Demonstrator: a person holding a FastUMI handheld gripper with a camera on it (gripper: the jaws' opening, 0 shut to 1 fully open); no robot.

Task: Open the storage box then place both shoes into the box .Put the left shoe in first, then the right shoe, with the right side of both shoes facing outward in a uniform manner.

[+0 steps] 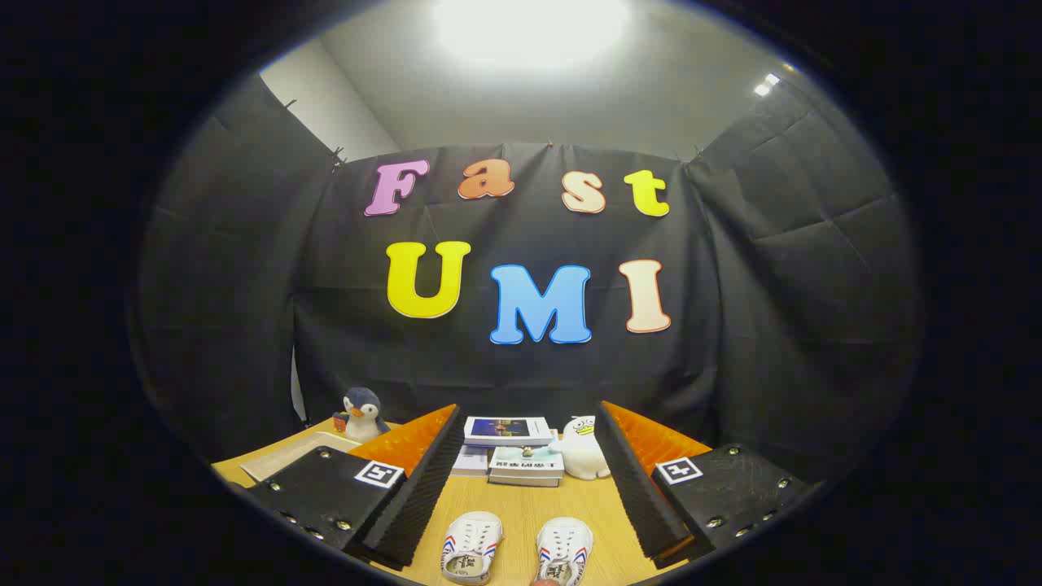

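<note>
My claw (521, 496) spread wide, empty, above wooden table (521, 509). Both white shoes (470, 547) (563, 552) side by side between my fingers, toes pointing away. Beyond: stacked books (514, 452), white duck toy (583, 448), penguin toy (363, 413). Black cloth walls, bright ceiling lamp (529, 24).

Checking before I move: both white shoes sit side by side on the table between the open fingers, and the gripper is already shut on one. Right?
Not quite. In the gripper view the gripper is open, holding nothing. Both shoes, and, lie untouched on the table between its fingers.
</note>
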